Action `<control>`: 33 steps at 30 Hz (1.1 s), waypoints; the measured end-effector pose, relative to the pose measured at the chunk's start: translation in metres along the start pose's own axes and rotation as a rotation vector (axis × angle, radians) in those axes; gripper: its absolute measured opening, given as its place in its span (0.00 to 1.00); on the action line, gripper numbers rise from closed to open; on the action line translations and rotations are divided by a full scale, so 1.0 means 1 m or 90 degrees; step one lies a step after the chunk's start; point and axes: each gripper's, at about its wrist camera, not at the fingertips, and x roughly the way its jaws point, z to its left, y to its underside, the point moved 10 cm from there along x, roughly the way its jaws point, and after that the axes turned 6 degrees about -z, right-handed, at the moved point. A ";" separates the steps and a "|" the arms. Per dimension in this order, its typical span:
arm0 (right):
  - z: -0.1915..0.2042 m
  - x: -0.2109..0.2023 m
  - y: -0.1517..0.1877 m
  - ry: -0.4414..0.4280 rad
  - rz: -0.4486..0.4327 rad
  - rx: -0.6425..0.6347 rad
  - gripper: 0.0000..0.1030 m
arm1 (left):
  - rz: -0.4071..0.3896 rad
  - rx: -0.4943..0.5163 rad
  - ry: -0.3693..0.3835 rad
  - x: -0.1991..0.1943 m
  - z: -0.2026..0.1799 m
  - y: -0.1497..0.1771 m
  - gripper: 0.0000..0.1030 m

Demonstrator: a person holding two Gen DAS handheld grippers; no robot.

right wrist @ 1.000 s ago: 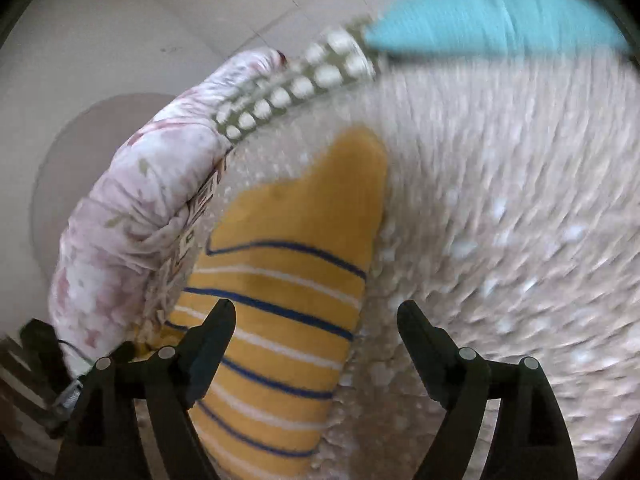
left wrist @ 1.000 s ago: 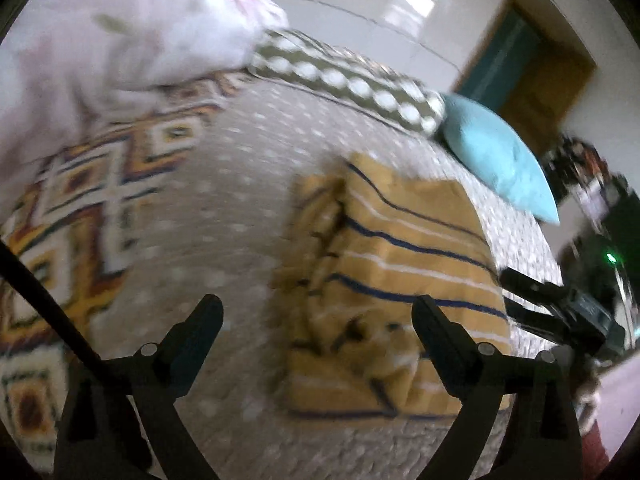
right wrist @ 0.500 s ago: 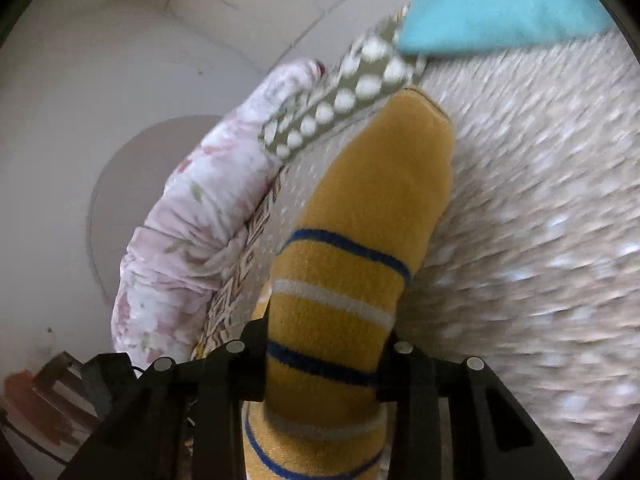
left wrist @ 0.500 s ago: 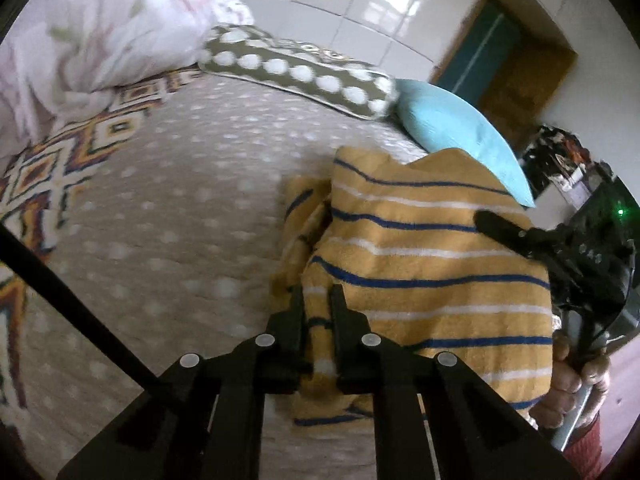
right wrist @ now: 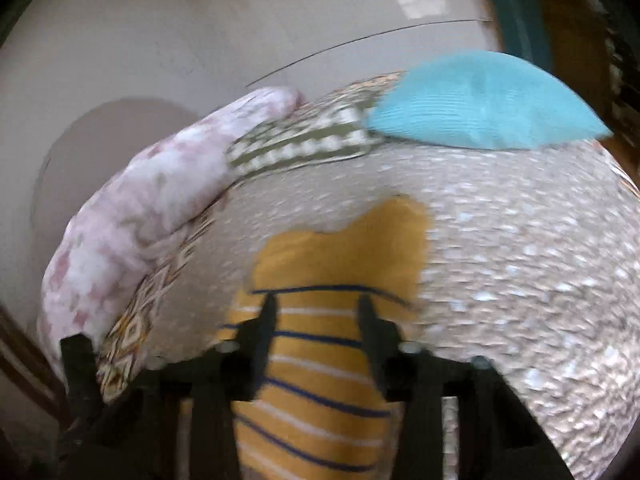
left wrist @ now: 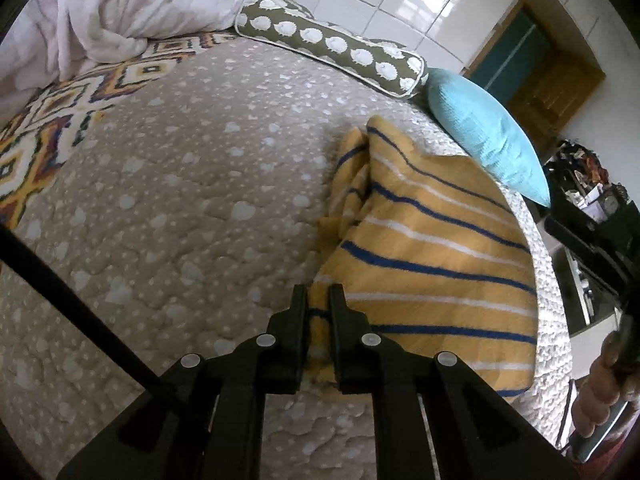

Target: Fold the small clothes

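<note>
**Both tongs on striped garment, fold under way**

Quilted bed (left wrist: 180,208), pillows far. Yellow striped garment (left wrist: 432,264) at right, near edge lifted. Left tongs (left wrist: 319,312), wide a second ago, now pinch its near corner. Right tongs (right wrist: 316,320) straddle the cloth, narrower than before; blur, grip unclear. Next: carry edge over.

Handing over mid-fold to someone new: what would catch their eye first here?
The yellow striped garment on the dotted bedspread stands out most; the left gripper is shut on its near corner. In the right wrist view the right gripper straddles the cloth, jaws parted. At the far edge lie a turquoise pillow and a green spotted bolster, with a floral quilt bunched at the far left.
</note>
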 end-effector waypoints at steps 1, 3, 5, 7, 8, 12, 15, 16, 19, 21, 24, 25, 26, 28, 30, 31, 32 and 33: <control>0.008 0.009 0.003 -0.005 0.013 -0.008 0.30 | 0.000 -0.003 -0.002 0.000 0.002 0.002 0.10; 0.027 0.040 0.015 -0.017 0.054 -0.015 0.26 | -0.002 -0.005 -0.004 0.001 0.003 0.001 0.10; 0.036 0.083 0.033 -0.018 0.107 -0.009 0.25 | -0.004 -0.004 -0.004 0.001 0.004 0.001 0.10; 0.045 0.121 0.051 -0.012 0.145 -0.004 0.25 | -0.006 0.000 -0.021 -0.004 0.008 0.002 0.12; 0.050 0.131 0.055 -0.005 0.148 -0.006 0.26 | -0.007 0.001 -0.027 -0.006 0.009 0.002 0.13; 0.060 0.117 0.050 -0.027 0.137 -0.016 0.31 | -0.033 0.018 -0.050 -0.036 0.020 0.006 0.47; 0.051 0.059 0.035 -0.051 0.058 0.003 0.30 | -0.063 0.034 -0.073 -0.058 0.023 0.008 0.60; 0.045 0.045 0.036 -0.043 0.046 0.004 0.30 | -0.066 0.042 -0.081 -0.064 0.023 0.010 0.61; 0.019 0.011 0.068 -0.010 0.052 0.006 0.31 | -0.073 0.052 -0.090 -0.077 0.018 0.018 0.71; 0.003 0.007 0.104 0.000 0.113 0.013 0.32 | -0.076 0.051 -0.091 -0.082 0.015 0.025 0.75; -0.009 -0.031 0.114 -0.014 0.074 0.021 0.32 | -0.070 0.067 -0.091 -0.087 0.001 0.037 0.75; -0.015 -0.044 0.111 -0.005 0.052 0.021 0.33 | -0.069 0.076 -0.092 -0.086 -0.003 0.040 0.76; -0.025 -0.060 0.105 0.021 0.024 0.020 0.36 | -0.070 0.086 -0.094 -0.085 -0.008 0.044 0.76; -0.053 -0.080 0.096 0.098 -0.012 0.013 0.55 | -0.069 0.106 -0.101 -0.082 -0.017 0.050 0.77; -0.093 -0.090 0.094 0.200 -0.010 -0.006 0.58 | -0.058 0.115 -0.110 -0.078 -0.021 0.056 0.77; -0.109 -0.092 0.095 0.235 -0.005 -0.011 0.58 | -0.050 0.114 -0.108 -0.075 -0.024 0.060 0.77; -0.127 -0.096 0.096 0.269 0.000 -0.016 0.58 | -0.044 0.110 -0.104 -0.074 -0.027 0.064 0.77; -0.142 -0.098 0.098 0.293 0.004 -0.018 0.58 | -0.041 0.109 -0.103 -0.072 -0.028 0.065 0.77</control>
